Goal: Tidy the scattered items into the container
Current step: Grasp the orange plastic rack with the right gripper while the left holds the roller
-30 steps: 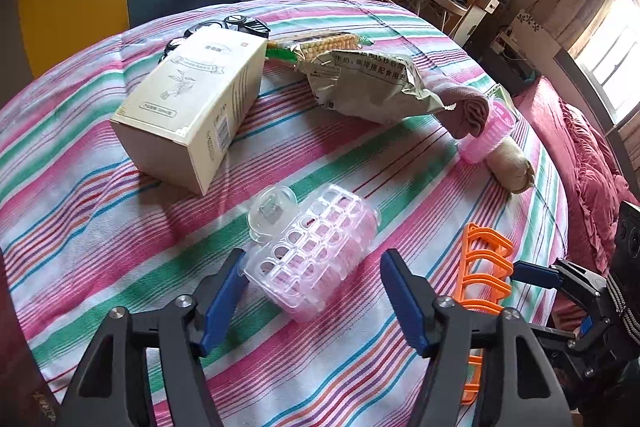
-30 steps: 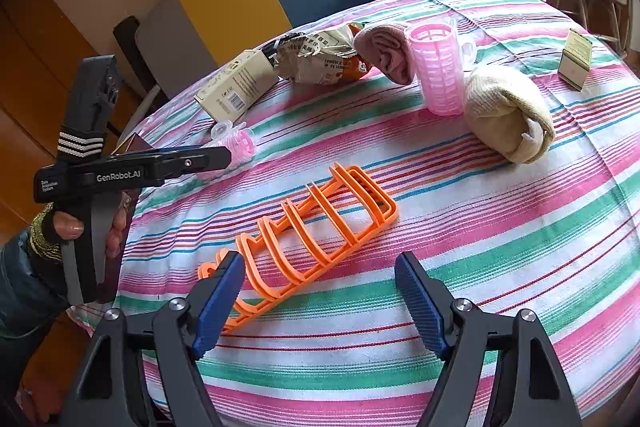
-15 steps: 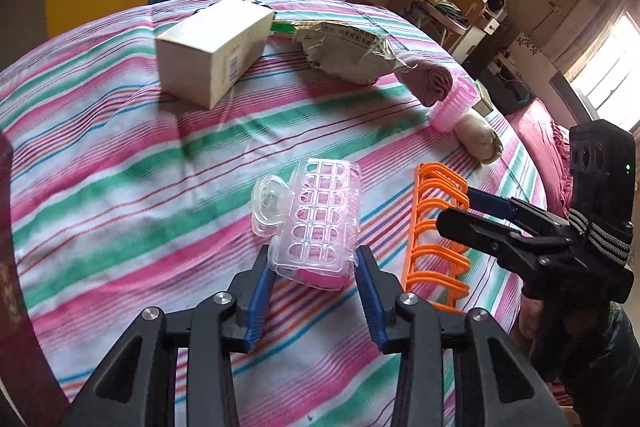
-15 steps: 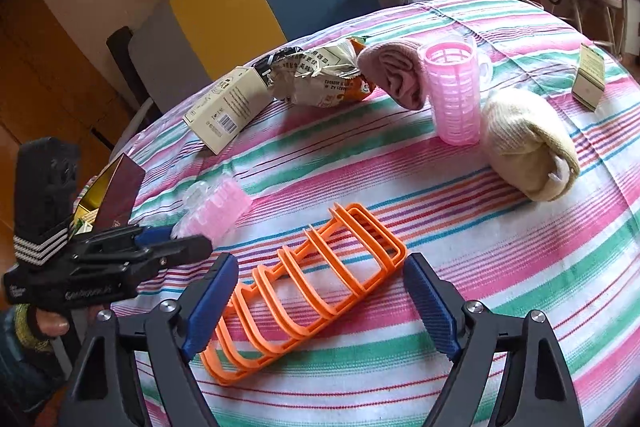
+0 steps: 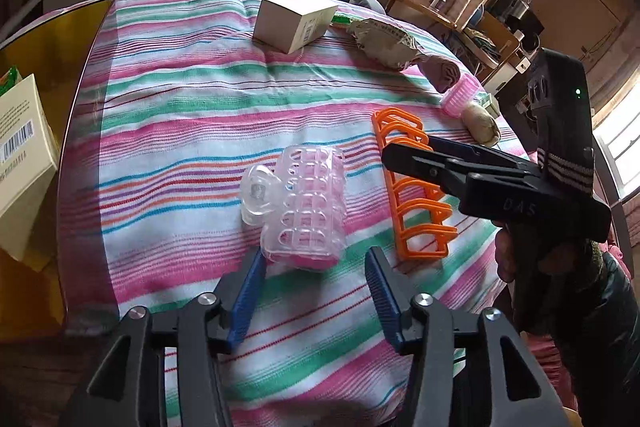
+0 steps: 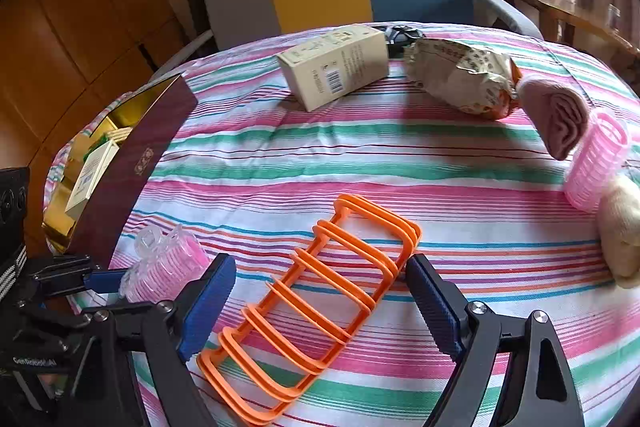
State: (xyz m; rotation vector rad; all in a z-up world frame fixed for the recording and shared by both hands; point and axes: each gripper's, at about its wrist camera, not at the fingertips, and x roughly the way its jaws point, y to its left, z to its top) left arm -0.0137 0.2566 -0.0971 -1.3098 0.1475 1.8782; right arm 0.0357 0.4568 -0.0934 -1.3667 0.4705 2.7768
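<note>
1. Boxes are lying inside the gold-lined container (image 6: 132, 155) at the table's left edge.
2. "GenRobot.AI" is showing on the left gripper (image 5: 312, 291), whose jaws are standing open around the pink curler (image 5: 306, 211).
3. Right gripper (image 6: 320, 299) is gaping wide around the orange rack (image 6: 316, 303).

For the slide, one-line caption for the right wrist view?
Open right gripper straddles the orange rack on the striped tablecloth; left gripper by the pink roller.

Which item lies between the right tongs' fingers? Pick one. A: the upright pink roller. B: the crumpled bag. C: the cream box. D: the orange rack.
D: in the right wrist view the open right tongs straddle the orange rack, flat on the striped cloth, not yet gripped.
</note>
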